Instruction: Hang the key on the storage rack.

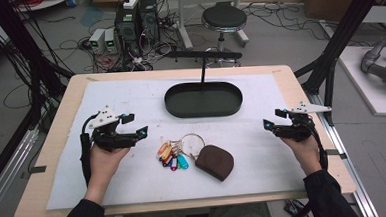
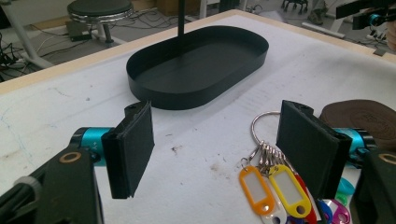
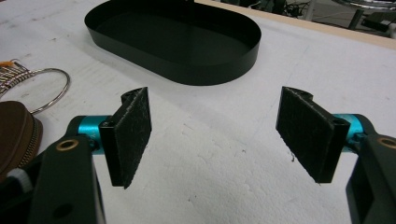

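Both grippers hover with jaws wide apart and empty: left gripper at nine o'clock of the key ring, right gripper at three o'clock of the brown pouch.

No legible text — anywhere.

One black oval tray sits at upper centre of the high view. Below it lie one brown pouch, one metal key ring, and a cluster of coloured key tags, about six, overlapping too much to count surely.
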{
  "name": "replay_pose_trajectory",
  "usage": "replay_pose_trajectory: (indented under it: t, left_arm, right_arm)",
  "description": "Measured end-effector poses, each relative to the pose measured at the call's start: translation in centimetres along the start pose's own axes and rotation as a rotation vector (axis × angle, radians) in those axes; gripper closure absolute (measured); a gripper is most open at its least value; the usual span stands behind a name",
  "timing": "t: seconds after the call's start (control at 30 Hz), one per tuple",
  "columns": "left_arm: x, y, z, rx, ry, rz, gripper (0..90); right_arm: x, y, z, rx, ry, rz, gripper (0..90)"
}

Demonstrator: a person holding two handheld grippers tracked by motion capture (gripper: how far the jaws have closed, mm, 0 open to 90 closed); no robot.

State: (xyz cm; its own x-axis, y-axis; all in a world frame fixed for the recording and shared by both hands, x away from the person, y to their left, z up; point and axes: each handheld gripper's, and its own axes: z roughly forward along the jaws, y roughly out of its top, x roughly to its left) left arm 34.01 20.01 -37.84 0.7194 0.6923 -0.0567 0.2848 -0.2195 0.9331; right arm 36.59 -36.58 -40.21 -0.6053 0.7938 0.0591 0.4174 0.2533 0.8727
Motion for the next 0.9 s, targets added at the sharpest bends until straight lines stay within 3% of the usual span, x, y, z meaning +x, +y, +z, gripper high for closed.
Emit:
replay_pose_trajectory:
  t: [0.47,0.7,0.9]
  left_arm:
    - [-0.4,0.2,0.3,0.007,-0.019,0.001,27.7]
    - [-1.0,0.4,1.3,0.016,-0.072,0.001,35.2]
    - [-1.5,0.6,3.0,0.052,-0.112,-0.014,41.1]
  right_arm:
    - [0.0,0.0,0.0,0.002,0.000,-0.003,27.1]
    - [0.0,0.0,-0.1,0.001,-0.002,-0.002,27.1]
    - [-0.1,-0.1,0.0,0.005,-0.001,-0.002,27.1]
